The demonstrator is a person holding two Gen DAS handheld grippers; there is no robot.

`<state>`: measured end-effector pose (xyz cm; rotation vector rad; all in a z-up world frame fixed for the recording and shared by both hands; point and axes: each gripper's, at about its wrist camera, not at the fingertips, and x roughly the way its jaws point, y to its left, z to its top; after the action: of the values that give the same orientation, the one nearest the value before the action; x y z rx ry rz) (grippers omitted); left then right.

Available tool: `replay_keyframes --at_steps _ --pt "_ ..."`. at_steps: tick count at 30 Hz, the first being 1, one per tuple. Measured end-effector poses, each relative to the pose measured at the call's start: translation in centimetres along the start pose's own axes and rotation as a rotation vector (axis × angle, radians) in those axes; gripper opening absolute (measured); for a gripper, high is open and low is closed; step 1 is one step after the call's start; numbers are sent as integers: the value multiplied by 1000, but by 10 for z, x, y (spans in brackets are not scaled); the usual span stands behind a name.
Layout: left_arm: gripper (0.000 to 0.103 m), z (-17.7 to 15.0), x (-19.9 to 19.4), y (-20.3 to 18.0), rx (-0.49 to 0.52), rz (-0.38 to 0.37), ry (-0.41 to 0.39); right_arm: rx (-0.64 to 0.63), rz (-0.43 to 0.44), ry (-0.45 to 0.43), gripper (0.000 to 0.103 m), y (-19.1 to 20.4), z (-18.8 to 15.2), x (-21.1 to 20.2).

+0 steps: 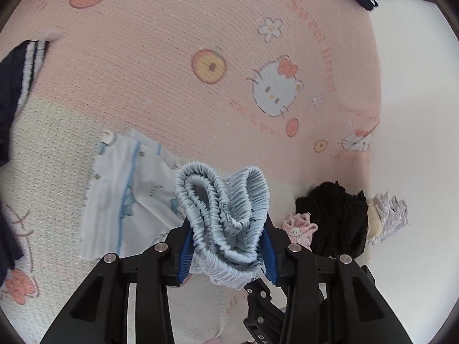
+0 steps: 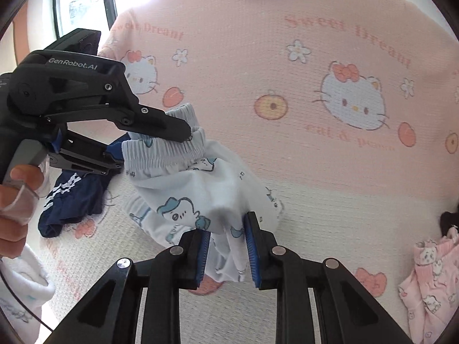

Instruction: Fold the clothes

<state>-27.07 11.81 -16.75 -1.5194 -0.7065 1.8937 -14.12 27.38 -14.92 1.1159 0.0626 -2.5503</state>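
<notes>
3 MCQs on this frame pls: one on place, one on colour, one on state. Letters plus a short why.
1. Where does the left gripper hold the light blue shorts?
A. at the elastic waistband
B. at a leg hem
C. nowhere

2. What colour is the crumpled garment beside the small pink piece?
A. red
B. black
C. green

3. How is the right gripper?
A. wide open over bare blanket
B. shut on a navy garment
C. shut on the shorts' fabric

Key: 1 A, the gathered waistband bunches between its blue pads. 2 B, it lies dark at the edge of the pink blanket. 3 C, white printed cloth is pinched between its pads.
</notes>
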Motion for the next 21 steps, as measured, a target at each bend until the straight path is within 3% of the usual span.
replay_keyframes --at_steps 7,14,21 --pt "37 1 -6 25 8 136 -40 -15 47 66 23 12 4 26" --pt "38 -8 9 29 168 421 -66 -12 49 146 23 22 -5 47" --pt "40 -15 3 33 164 445 -81 83 94 158 23 13 -7 51"
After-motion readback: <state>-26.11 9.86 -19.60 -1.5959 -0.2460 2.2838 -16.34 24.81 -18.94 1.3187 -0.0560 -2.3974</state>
